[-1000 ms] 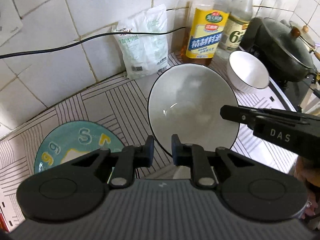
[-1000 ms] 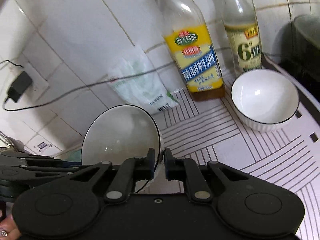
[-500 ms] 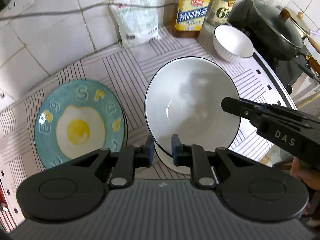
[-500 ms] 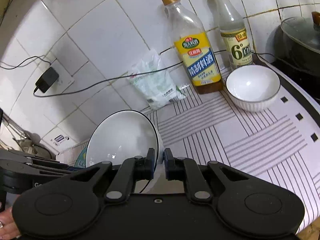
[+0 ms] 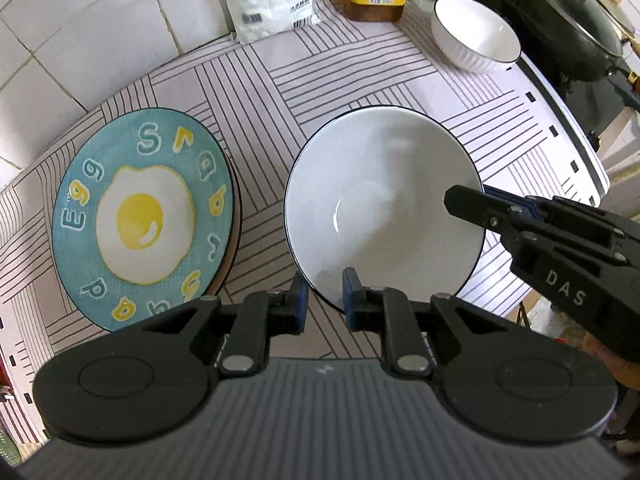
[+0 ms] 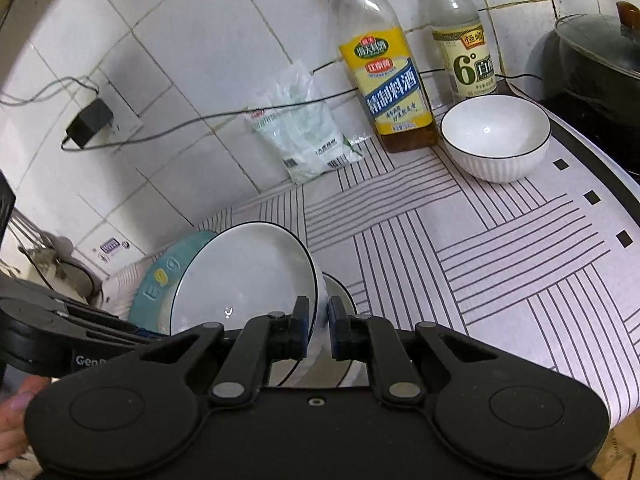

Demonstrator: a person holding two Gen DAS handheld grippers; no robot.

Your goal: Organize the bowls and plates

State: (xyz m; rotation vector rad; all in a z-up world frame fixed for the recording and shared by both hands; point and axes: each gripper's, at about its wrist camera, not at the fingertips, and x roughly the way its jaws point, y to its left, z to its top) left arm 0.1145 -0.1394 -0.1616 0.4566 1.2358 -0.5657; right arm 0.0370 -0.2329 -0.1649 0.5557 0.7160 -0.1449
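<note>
A: Big bowl (image 5: 384, 204) is held by both grippers. Left gripper (image 5: 323, 294) is clamped on the near rim at 6 o'clock, fingers nearly closed with only the rim between them. Right gripper (image 5: 466, 202) is pinched shut on the rim at 3 o'clock.

B: Confirmed from the right wrist view: right gripper (image 6: 318, 330) is closed on the rim edge, bowl tilted, mouth facing the camera.

A: Is it resting on the table (image 5: 360, 76)?

B: It looks carried clear of it. A second bowl (image 6: 340, 300) can be seen just behind and under it. Whether the two touch cannot be told.

A: Then the nest target is judged to be that one, right below the held bowl. Neither hand is nearer; both are on the load.

B: Contents?

A: Big bowl is empty. Small bowl (image 5: 476, 36) at 1 o'clock, by the bottles, is empty too. Egg plate (image 5: 144, 216) lies at 9 o'clock, flat on what looks like another plate, nothing on it.

B: Risk is judged to be the tilt; it should be levelled before lowering.
</note>
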